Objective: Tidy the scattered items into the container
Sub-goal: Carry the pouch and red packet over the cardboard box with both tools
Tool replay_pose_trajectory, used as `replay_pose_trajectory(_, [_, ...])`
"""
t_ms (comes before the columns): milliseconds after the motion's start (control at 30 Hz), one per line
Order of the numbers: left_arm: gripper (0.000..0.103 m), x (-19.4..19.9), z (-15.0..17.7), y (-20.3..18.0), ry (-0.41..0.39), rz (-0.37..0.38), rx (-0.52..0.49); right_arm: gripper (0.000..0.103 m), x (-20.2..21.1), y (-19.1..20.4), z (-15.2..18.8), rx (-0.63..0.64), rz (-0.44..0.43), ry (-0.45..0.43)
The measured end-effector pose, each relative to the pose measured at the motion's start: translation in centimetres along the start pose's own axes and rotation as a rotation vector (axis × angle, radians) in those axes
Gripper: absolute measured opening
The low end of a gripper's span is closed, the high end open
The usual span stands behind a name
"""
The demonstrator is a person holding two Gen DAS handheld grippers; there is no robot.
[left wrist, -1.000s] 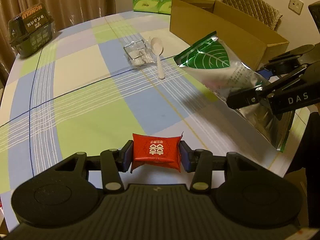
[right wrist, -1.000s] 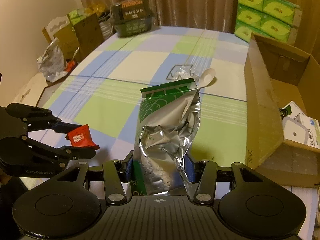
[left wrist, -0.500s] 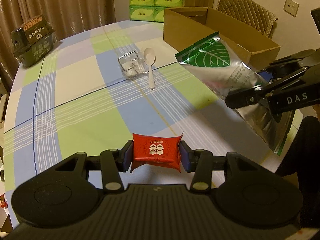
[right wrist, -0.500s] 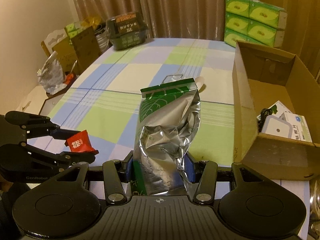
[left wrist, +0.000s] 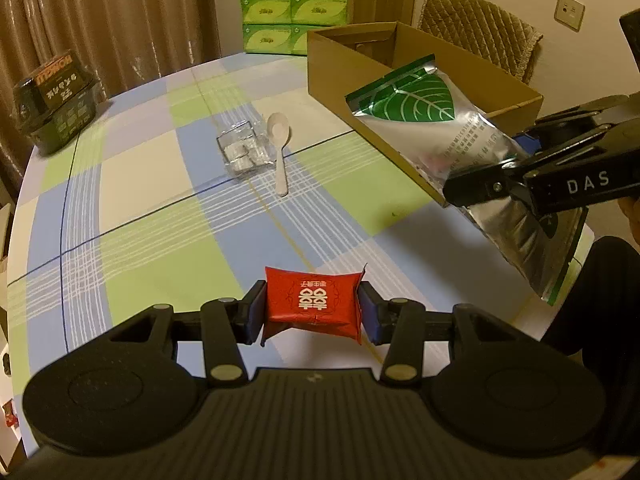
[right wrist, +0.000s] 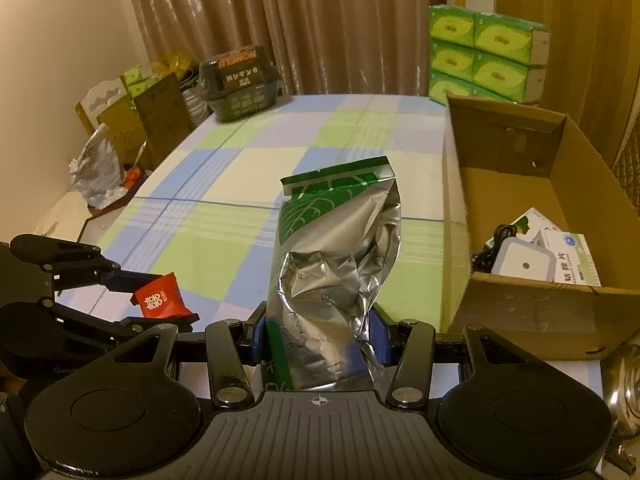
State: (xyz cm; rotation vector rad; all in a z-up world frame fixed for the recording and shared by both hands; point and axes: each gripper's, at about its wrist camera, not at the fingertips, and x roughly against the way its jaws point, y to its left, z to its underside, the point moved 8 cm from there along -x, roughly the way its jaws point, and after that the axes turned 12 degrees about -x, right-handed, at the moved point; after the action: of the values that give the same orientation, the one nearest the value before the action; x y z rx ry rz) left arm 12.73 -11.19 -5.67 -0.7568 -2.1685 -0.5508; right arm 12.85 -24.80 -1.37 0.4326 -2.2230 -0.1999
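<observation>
1. Low in the middle of the left wrist view, the left gripper (left wrist: 313,312) is squeezing a small red packet (left wrist: 312,303) between its blue pads, up above the checked tablecloth (left wrist: 160,208).
2. Low in the middle of the right wrist view, the right gripper (right wrist: 320,336) is pinching a silver pouch with a green leaf (right wrist: 336,264), and the pouch is standing upright.
3. At the right of that view, the cardboard box (right wrist: 520,300) is sitting open on the table with small boxes (right wrist: 560,256) inside.
4. Near the middle of the left view, a white spoon (left wrist: 280,148) is lying just beside a clear wrapper (left wrist: 244,152).
</observation>
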Motion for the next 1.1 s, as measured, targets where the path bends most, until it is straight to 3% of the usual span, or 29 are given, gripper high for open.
replay_pose_trajectory(567, [0.042, 0.1, -3.1, -1.6, -0.022, 0.002, -0.045, 0.047, 2.8, -2.1, -2.2, -0.021, 0.022, -0.068])
replay_pose_trajectory(1100, [0.042, -0.6, -7.9, -3.7, -0.068, 0.027, -0.101, 0.047, 5.3, -6.7, -5.6, -0.067, 0.072, -0.140])
